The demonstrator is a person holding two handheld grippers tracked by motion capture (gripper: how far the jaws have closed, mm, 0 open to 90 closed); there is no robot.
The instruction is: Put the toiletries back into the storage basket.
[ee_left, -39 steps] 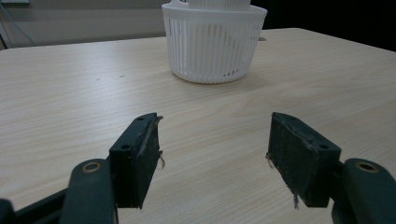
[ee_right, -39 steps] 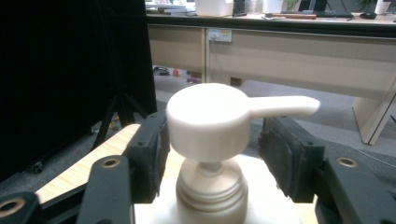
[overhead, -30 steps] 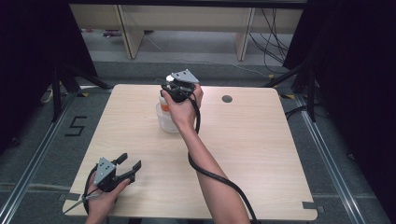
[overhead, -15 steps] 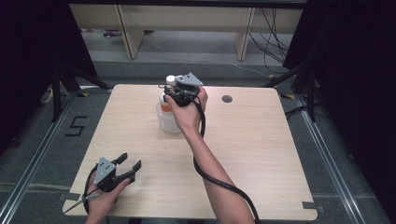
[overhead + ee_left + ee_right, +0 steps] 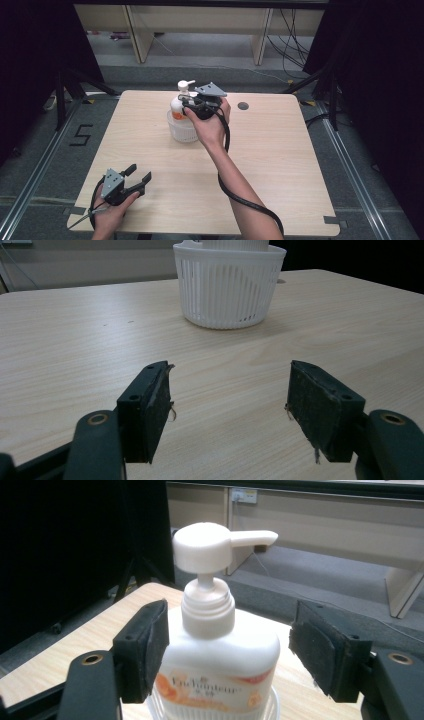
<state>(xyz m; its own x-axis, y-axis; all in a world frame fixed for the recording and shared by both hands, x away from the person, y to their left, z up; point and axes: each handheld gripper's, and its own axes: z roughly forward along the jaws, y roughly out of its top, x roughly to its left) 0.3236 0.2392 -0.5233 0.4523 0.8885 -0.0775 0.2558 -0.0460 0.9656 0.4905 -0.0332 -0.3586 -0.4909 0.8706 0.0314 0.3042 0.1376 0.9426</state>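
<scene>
right claw (image 5: 227, 655): spread, jaws either side of the pump bottle's shoulders, left pad touching or nearly so, right pad apart | pump bottle (image 5: 220, 650): upright in white basket (image 5: 181, 131), far middle of table (image 5: 280, 165) | left claw (image 5: 227, 407): spread, holding nothing, low over table's near-left corner, facing basket

Left gripper (image 5: 227, 405): two black jaws rising from 6 o'clock, set wide apart with bare wood between them; pads worn, frayed threads at their edges
Basket (image 5: 228, 287): white, slatted wall, standing at 12 o'clock on the table, well apart from the jaws; a white thing inside it, cut off by the top edge
Table (image 5: 75, 340): pale wood grain; far edge at 1 o'clock
</scene>
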